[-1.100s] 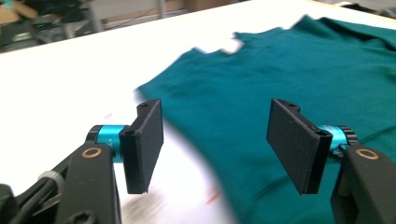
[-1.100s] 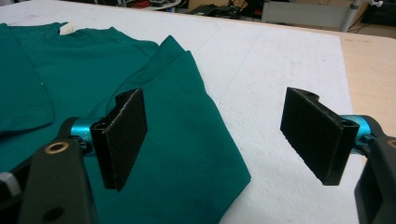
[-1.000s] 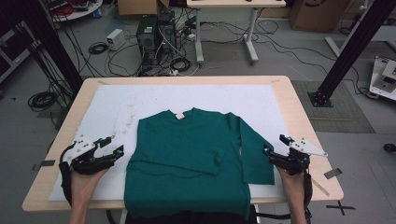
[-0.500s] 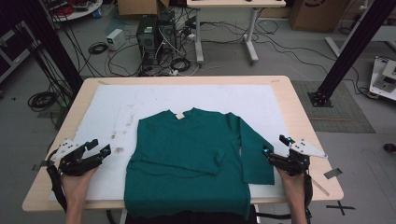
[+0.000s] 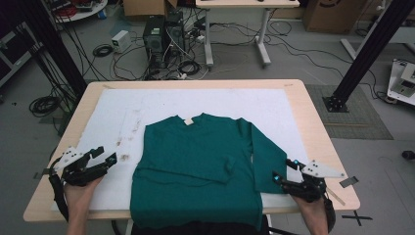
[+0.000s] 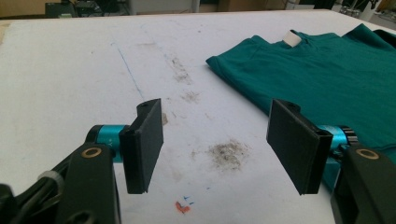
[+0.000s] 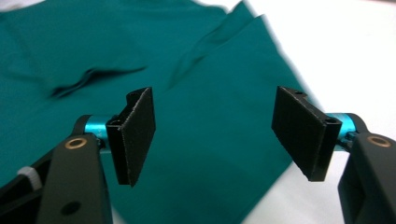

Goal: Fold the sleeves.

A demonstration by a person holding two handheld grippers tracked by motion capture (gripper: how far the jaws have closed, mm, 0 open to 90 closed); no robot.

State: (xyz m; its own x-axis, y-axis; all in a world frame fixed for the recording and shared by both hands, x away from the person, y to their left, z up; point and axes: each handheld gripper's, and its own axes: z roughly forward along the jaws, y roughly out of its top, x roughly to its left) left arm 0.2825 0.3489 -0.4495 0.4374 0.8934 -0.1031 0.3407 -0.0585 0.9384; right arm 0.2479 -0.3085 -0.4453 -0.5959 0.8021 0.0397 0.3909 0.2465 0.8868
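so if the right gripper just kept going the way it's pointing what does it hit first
Most likely the green sweater: the right gripper has its jaws open and aimed over the folded sleeve near its cuff end, so it should meet that fabric first. How far above the cloth it rides is unclear.

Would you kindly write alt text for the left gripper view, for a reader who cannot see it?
The left gripper has its two black jaws wide open and holds nothing, above a white table cover with grey smudges and a small red mark. A green long-sleeved shirt with a white neck label lies flat at the right.
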